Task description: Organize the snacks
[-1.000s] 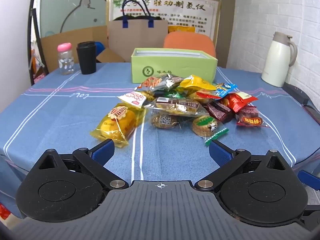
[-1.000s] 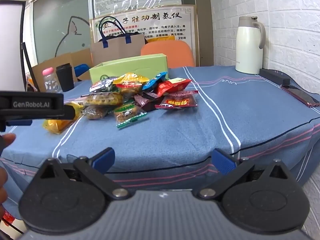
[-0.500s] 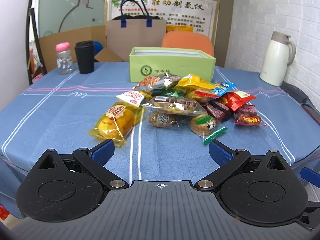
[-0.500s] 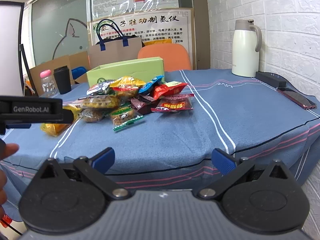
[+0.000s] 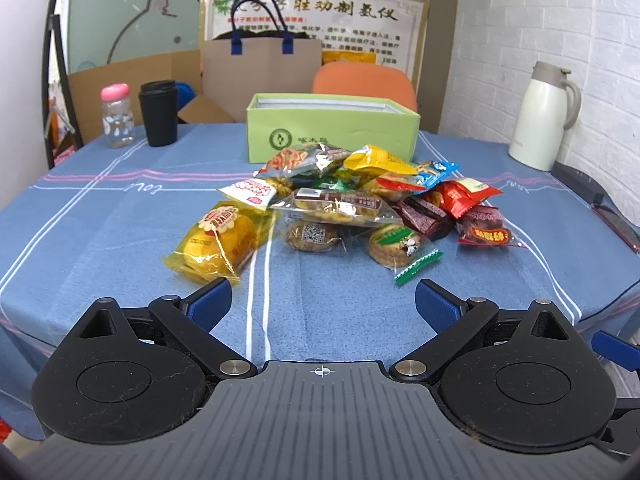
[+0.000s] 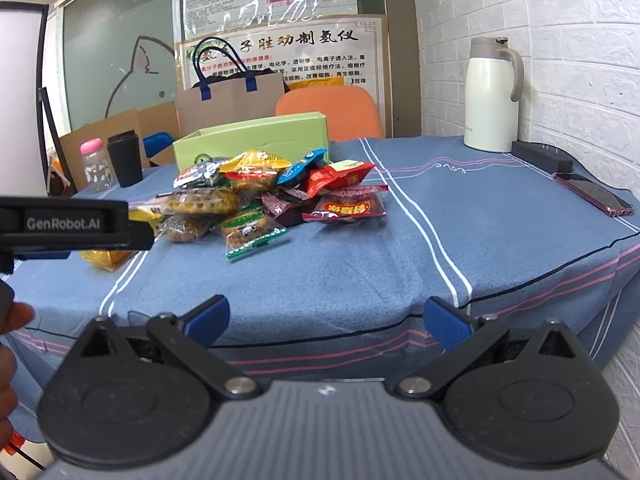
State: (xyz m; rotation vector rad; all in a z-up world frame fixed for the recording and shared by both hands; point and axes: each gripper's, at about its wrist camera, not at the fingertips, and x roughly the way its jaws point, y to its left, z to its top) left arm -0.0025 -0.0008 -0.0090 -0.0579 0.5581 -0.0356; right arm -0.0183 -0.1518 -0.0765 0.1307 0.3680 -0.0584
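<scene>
Plainly, the left gripper is the nearer tool, hanging spread and empty just short of the heap of wrapped snacks.

Its blue-padded jaws stand wide over the blue striped tablecloth; the yellow cellophane cake packet lies just ahead and slightly left, long axis slanting far-right. The open light-green cardboard box stands beyond the heap. The right gripper, likewise spread and empty, hangs off the near table edge, with the heap well ahead and left of it.
</scene>
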